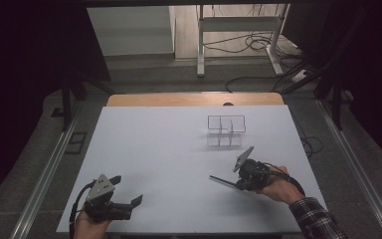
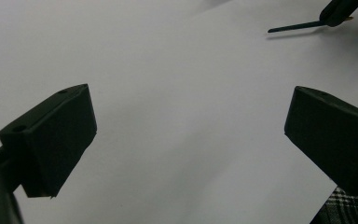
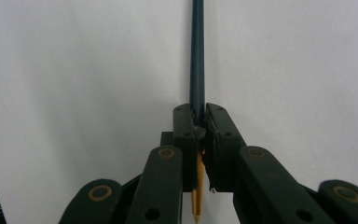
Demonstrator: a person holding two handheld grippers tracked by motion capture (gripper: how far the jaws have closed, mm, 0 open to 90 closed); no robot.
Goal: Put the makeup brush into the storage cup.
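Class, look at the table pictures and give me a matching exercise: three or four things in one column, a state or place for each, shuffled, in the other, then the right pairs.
Things:
1. left gripper
2. right gripper
3. pencil
4. clear divided holder

States or places:
A. clamped, its sharpened tip pointing back toward the hand
B. standing alone toward the table's far side
C. open, holding nothing
D. shut on a thin dark stick

Pairs: 1-C, 2-D, 3-A, 4-B

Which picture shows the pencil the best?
The right gripper view: the pencil runs straight up the middle, clamped between the right gripper's shut jaws, its yellow sharpened end below. The high view shows it small and dark, sticking out toward the table's middle. The left gripper view catches it far off in the top corner.
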